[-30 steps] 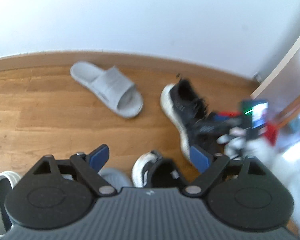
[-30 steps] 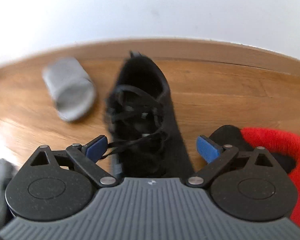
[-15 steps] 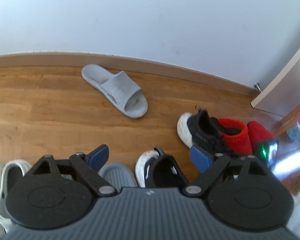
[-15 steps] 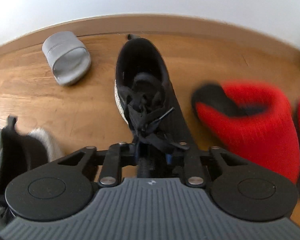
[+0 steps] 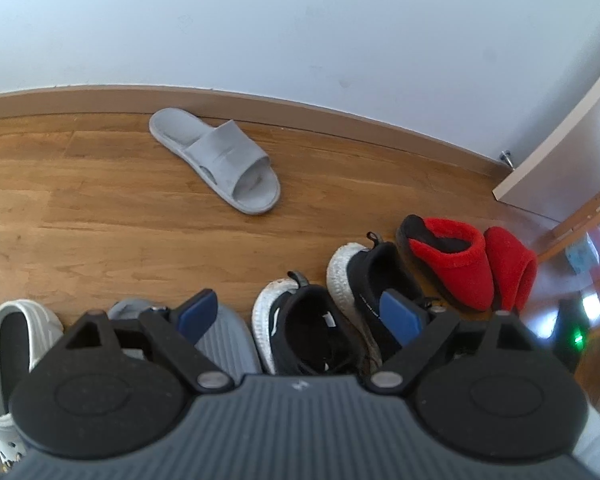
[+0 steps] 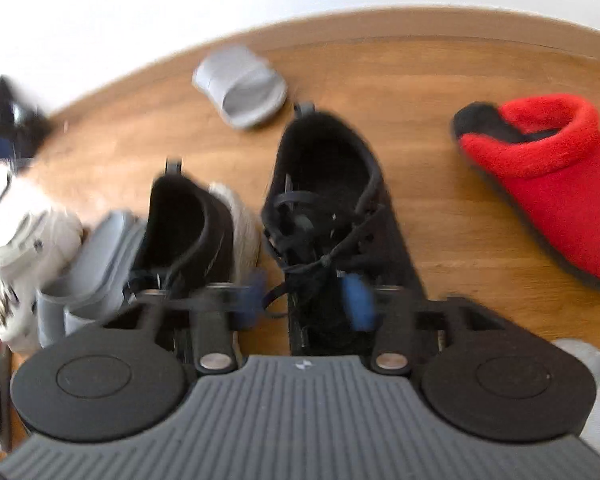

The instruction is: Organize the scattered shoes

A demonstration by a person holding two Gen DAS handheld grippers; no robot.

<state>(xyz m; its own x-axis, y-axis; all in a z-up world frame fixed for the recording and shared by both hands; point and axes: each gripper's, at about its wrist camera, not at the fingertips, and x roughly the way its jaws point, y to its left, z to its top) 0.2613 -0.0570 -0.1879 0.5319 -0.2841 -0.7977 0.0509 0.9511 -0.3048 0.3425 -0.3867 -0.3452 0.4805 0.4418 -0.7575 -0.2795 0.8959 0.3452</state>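
My right gripper (image 6: 304,300) is blurred and its jaws are opening around the laces of a black sneaker (image 6: 328,184), which stands on the wood floor; the pads are off it. Its mate (image 6: 188,224) sits just to the left, a red slipper (image 6: 540,172) to the right. In the left wrist view my left gripper (image 5: 298,314) hangs open and empty above the row: a grey slide (image 5: 228,340), both black sneakers (image 5: 364,276) and two red slippers (image 5: 448,264). A second grey slide (image 5: 220,164) lies alone and askew near the baseboard.
A white clog (image 5: 8,344) ends the row at the left. A door (image 5: 560,140) stands ajar at the right, with a doorstop (image 5: 506,156) by the baseboard. Bare wood floor lies between the row and the wall (image 5: 300,20).
The right gripper closed on the black sneaker's laces, carried it back from mid-floor into the row beside its mate, and its jaws now stand apart. The left gripper stayed put and open.
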